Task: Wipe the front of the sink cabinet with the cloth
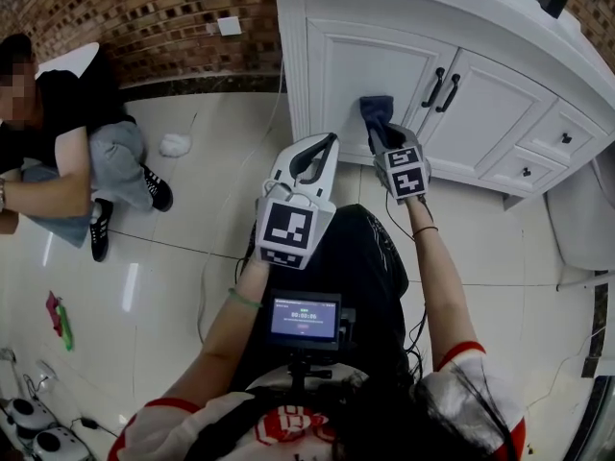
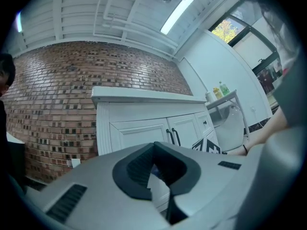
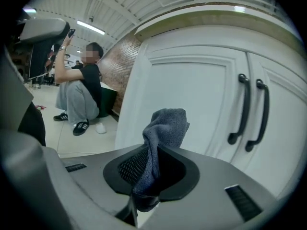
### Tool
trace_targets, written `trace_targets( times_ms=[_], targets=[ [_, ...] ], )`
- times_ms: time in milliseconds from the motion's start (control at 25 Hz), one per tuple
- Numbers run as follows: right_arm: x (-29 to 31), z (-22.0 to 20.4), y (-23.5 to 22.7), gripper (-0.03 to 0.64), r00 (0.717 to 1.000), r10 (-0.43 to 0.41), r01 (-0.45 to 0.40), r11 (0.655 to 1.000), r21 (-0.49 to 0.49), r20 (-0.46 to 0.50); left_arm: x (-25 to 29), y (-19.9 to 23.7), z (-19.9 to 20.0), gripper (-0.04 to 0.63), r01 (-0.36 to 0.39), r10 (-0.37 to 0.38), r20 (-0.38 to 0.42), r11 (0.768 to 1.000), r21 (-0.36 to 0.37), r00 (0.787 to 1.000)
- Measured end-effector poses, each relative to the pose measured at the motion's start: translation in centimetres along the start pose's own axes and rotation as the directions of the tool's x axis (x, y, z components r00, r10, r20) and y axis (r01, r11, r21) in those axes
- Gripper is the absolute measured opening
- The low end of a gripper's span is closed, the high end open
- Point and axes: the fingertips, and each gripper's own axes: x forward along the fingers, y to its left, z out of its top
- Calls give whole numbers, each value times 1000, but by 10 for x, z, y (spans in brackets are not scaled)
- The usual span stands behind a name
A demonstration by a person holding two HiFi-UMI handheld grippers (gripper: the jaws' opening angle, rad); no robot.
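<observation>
The white sink cabinet (image 1: 356,60) stands ahead at the upper right, with two black door handles (image 1: 440,89). My right gripper (image 1: 378,131) is shut on a dark grey-blue cloth (image 1: 375,111), whose bunched end lies against the left door panel. In the right gripper view the cloth (image 3: 165,126) rises out of the right gripper (image 3: 149,171) just before the door (image 3: 192,85), left of the handles (image 3: 249,111). My left gripper (image 1: 322,152) hangs lower left of the cloth, short of the cabinet, shut and empty. The left gripper (image 2: 156,171) faces the cabinet (image 2: 139,128).
A person (image 1: 67,152) sits on the tiled floor at the left, by a brick wall (image 1: 144,17). A small white object (image 1: 175,144) and a thin cable (image 1: 207,257) lie on the floor. A white fixture (image 1: 577,219) stands right of the cabinet.
</observation>
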Motion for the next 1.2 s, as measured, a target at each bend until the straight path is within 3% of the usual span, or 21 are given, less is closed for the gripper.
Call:
trace_targets(
  times_ms=[280, 440, 800, 1200],
  targets=[
    [45, 44, 80, 69, 986, 161, -154, 979, -136, 38, -4, 20, 1, 37, -36, 36, 10, 999, -28, 999],
    [66, 54, 99, 69, 983, 178, -173, 978, -115, 38, -2, 21, -2, 35, -24, 25, 3, 999, -31, 1000],
    [65, 19, 64, 69, 993, 115, -117, 989, -87, -31, 6, 19, -3, 35, -16, 16, 1, 1000, -22, 1000],
    [15, -44, -35, 69, 993, -36, 31, 999, -44, -109, 19, -4, -5, 37, 35, -34, -17, 999, 12, 999]
  ],
)
